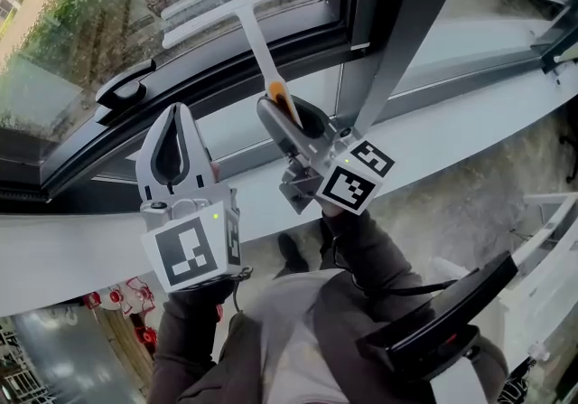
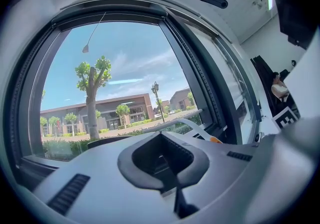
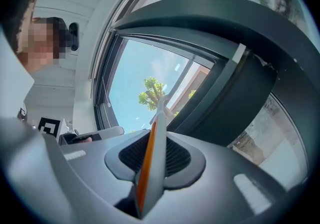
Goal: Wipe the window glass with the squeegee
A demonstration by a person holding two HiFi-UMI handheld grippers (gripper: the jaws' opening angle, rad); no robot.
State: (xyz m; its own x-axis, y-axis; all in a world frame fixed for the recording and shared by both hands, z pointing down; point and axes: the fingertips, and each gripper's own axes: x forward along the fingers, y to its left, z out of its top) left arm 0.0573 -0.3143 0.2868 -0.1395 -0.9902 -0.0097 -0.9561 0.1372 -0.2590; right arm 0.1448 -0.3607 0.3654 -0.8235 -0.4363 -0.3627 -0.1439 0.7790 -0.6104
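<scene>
White squeegee (image 1: 246,12) is clamped by its handle in the right gripper (image 1: 287,115), blade crosswise at the lower window glass (image 1: 81,50), likely set for a stroke. Left gripper (image 1: 173,147): jaws together, empty, parked alongside, probably to stay clear.

Daylight through a dark-framed window (image 1: 63,50)

A white sill (image 1: 470,126) runs under the frame (image 1: 226,77), above a mottled grey floor (image 1: 470,203). Outside, a tall tree (image 2: 91,82) and a low brown building (image 2: 120,110) stand under blue sky (image 2: 135,52) with thin cloud.
</scene>
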